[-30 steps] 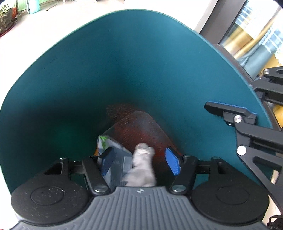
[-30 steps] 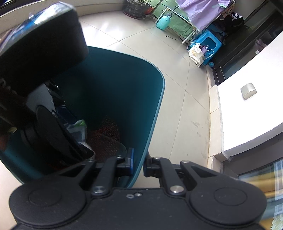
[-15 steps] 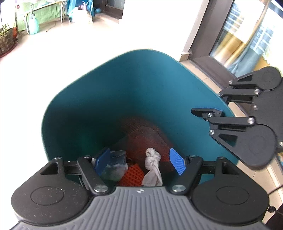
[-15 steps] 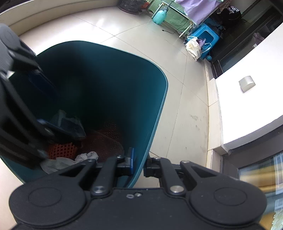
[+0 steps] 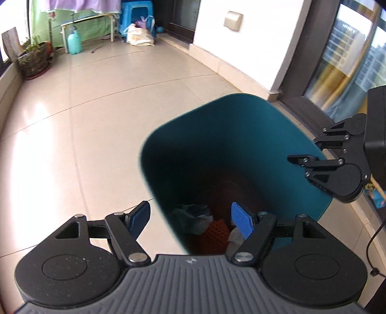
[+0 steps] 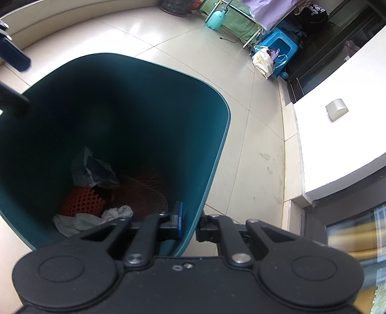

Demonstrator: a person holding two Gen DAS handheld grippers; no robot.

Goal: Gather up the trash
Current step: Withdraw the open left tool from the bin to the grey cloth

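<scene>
Unlabelled teal bin (image 6: 212,135), no legible writing

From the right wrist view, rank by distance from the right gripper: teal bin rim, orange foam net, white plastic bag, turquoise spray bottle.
1. Teal bin rim, clamped in the right gripper.
2. Orange foam net, inside, lower left.
3. White plastic bag, floor, upper right.
4. Turquoise spray bottle, top.

This looks like a home balcony. The floor (image 5: 120,116) has pale glossy tiles, and at the far end stand a potted plant (image 5: 33,60), a blue plastic stool (image 5: 137,14) and a shopping bag (image 5: 138,36). Large windows (image 5: 347,60) show apartment buildings outside.
</scene>
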